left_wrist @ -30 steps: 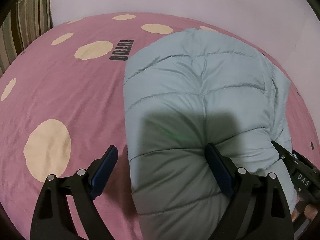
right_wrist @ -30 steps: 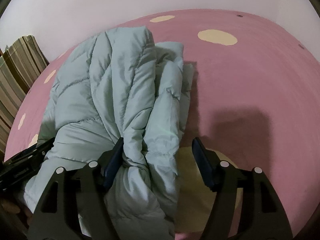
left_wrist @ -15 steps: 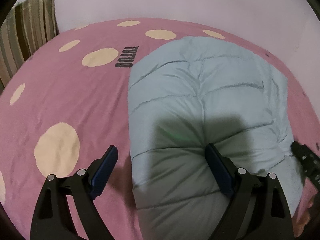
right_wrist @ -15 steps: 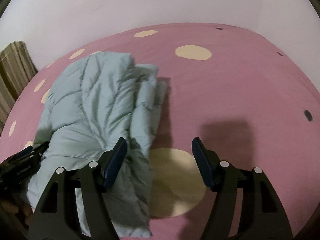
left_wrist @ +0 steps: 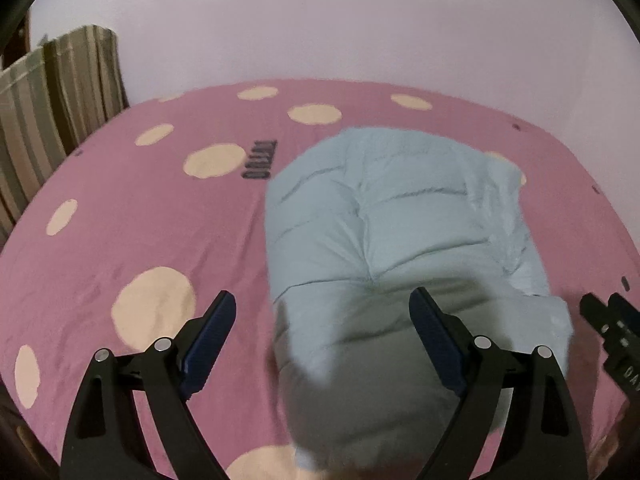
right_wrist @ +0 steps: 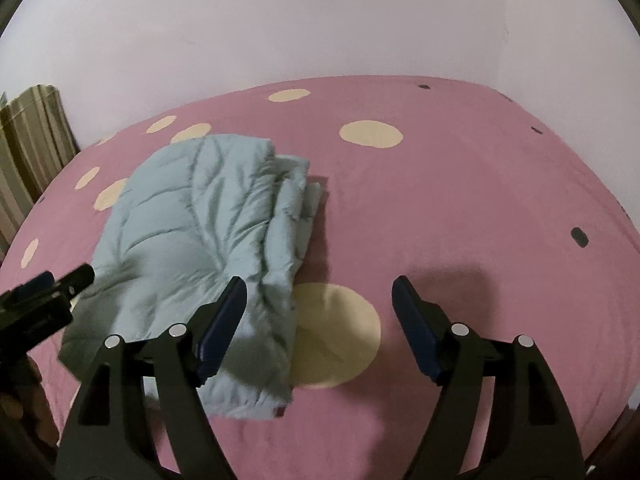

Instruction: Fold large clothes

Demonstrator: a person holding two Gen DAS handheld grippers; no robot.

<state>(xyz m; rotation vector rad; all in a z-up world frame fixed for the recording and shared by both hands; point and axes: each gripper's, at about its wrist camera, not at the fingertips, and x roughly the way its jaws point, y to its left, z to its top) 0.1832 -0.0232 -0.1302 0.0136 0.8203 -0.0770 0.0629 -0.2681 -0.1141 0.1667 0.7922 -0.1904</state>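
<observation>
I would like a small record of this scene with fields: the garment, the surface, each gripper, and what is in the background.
garment: light blue puffer jacket, folded into a thick bundle, lying flat
surface: pink bedsheet with cream dots
left gripper: open, holds nothing; the near end of the jacket shows between its fingers
right gripper: open, its jaws have just been opening; nothing is gripped, and the jacket edge lies beside its left finger
background: pale wall; striped fabric at the left
</observation>
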